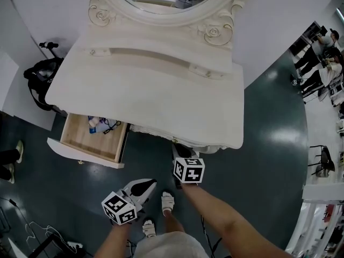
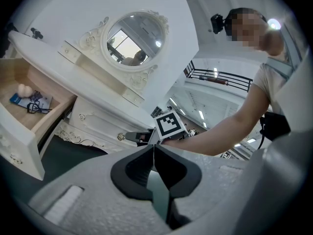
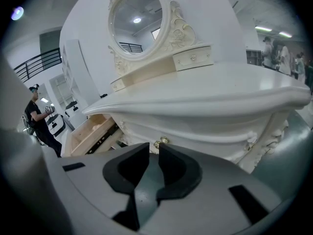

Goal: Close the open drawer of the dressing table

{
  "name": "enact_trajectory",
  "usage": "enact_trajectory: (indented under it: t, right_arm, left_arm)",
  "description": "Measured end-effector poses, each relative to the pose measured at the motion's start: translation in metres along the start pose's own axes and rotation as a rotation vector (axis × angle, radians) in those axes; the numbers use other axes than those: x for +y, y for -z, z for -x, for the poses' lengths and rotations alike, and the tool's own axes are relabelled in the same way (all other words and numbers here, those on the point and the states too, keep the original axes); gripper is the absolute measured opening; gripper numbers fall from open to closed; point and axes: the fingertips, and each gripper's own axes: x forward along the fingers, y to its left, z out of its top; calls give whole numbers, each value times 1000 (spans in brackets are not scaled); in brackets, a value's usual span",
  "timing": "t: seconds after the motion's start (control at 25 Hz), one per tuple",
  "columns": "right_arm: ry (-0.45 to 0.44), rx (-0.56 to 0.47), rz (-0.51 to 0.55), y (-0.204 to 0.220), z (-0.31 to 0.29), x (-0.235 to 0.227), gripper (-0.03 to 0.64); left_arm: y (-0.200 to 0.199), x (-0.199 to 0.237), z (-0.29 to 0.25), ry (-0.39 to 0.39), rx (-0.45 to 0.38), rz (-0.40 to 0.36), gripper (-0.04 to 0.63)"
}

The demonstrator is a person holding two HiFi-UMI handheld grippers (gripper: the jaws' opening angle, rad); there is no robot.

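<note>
Black-white marker cubes [image 1: 188,170], pale top [image 1: 173,246], seemingly white sandals [image 1: 167,202].

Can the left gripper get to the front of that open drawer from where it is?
Probably yes: only bare floor seems to lie between the left gripper and the drawer front.

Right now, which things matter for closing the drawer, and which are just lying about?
Job: open drawer; table; left gripper; right gripper.
Lying about: bits in the drawer; black bag beside the table; floor cables; bystanders.
</note>
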Motion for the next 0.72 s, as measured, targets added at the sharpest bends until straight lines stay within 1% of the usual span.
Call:
enact_trajectory:
  t: [0.32,0.72]
  right_arm:
    - [-37,6,26,4,14,14,69]
    - [-84,4,2,7,34,30,69]
  left_arm:
    - [-4,-6,3,1,-7,-10,11]
    - [-5,-15,8,4,-16,-13,11]
